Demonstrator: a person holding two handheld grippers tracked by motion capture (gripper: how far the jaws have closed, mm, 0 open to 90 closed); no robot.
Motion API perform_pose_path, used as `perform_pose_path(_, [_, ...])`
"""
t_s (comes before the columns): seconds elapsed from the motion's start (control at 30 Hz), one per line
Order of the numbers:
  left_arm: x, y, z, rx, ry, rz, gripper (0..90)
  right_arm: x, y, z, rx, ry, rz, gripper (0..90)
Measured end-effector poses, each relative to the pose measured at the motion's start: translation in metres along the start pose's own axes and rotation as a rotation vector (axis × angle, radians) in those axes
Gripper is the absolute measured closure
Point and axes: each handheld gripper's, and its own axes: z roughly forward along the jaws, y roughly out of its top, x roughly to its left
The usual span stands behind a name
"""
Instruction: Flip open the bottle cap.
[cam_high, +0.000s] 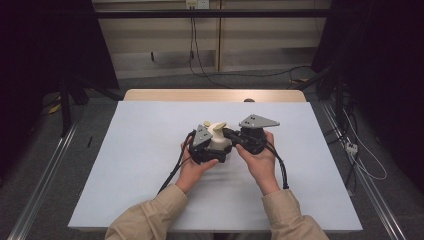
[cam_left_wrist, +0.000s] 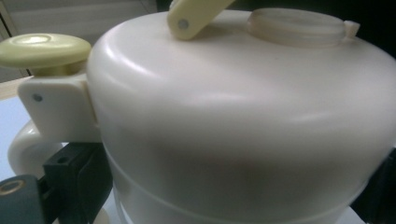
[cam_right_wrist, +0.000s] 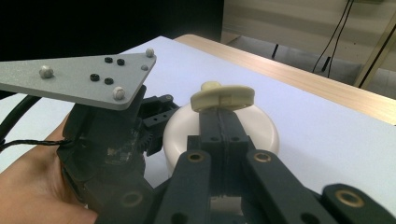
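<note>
We see the right hand-held gripper (cam_right_wrist: 219, 109) with its two black jaws pressed together on the pale yellow handle (cam_right_wrist: 223, 95) that arches over a cream plastic pot (cam_right_wrist: 254, 128); the jaws meet flat against each other just under that handle. The left hand-held gripper (cam_high: 212, 152) sits against the pot's side. In the left gripper view a black jaw shows at the lower left and a dark edge at the far right, with the pot's wall between them, so it looks clamped around the body, though the contact itself is hard for us to make out.

The pot stands near the middle of the bench (cam_high: 150, 165), on a white sheet, between the two grippers. Its domed lid (cam_left_wrist: 243, 93) is on, so we cannot tell what is inside. On top there is a round pressed-in cap (cam_left_wrist: 294, 27) and, at the side hinge, a yellow button (cam_left_wrist: 44, 49) above a cream bracket. A curved cream grip (cam_left_wrist: 21, 149) runs down below it.

The grey three-cornered plate (cam_right_wrist: 79, 79) of the left gripper stands close beside the pot in the right gripper view and hides part of it. Cables (cam_high: 280, 170) trail back towards the person's beige sleeves (cam_high: 150, 217). Beyond the sheet runs the bench's wooden edge (cam_high: 215, 95), then a grey floor with loose wires (cam_high: 240, 75).
</note>
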Motion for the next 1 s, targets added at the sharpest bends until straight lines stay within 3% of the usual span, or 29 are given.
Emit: perform_pose_path(1.0, [-0.0001, -0.0001, 0.0002, 0.001, 0.000, -0.002, 4.9, 0.0007, 0.0077, 0.0052, -0.001, -0.010, -0.024, 90.0])
